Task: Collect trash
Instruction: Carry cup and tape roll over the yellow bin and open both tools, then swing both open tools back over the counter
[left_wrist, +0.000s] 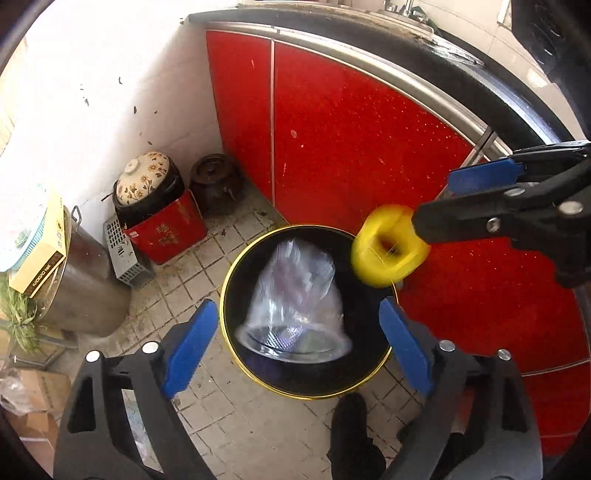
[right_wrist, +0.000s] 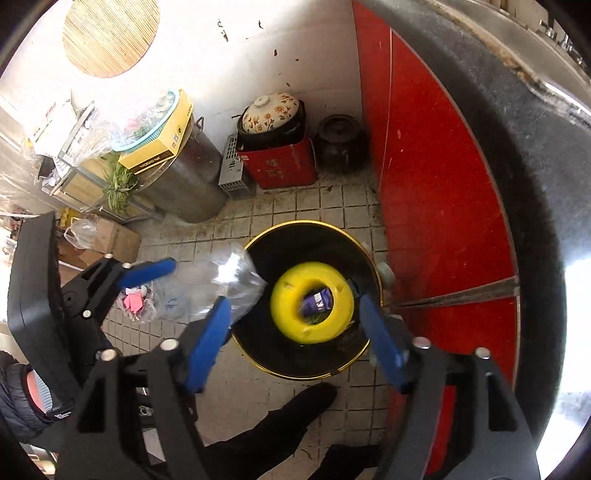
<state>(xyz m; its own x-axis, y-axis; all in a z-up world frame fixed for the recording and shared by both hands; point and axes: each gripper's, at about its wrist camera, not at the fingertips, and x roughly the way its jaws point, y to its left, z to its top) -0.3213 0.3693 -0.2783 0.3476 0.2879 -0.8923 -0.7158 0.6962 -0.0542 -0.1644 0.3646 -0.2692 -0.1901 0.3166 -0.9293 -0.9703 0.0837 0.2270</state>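
Note:
A black bin with a gold rim (left_wrist: 226, 291) (right_wrist: 306, 223) stands on the tiled floor beside the red cabinet. My left gripper (left_wrist: 297, 306) hangs open straight above it. A blurred clear plastic container (left_wrist: 295, 295) (right_wrist: 225, 284) is in the air between its blue pads, touching neither. My right gripper (right_wrist: 291, 304) (left_wrist: 436, 203) is open over the bin too. A blurred yellow ring (right_wrist: 291, 325) (left_wrist: 388, 247) floats free between its pads, clear of both. Through the ring's hole I see purple wrapping down in the bin.
Red cabinet doors (left_wrist: 351, 147) run along the right under a dark counter. Against the white wall stand a red box with a floral-lidded pot (left_wrist: 144, 177), a dark jar (left_wrist: 214, 181), a grey basket and a large metal pot (right_wrist: 184, 177). A person's dark shoe (right_wrist: 295, 413) is below the bin.

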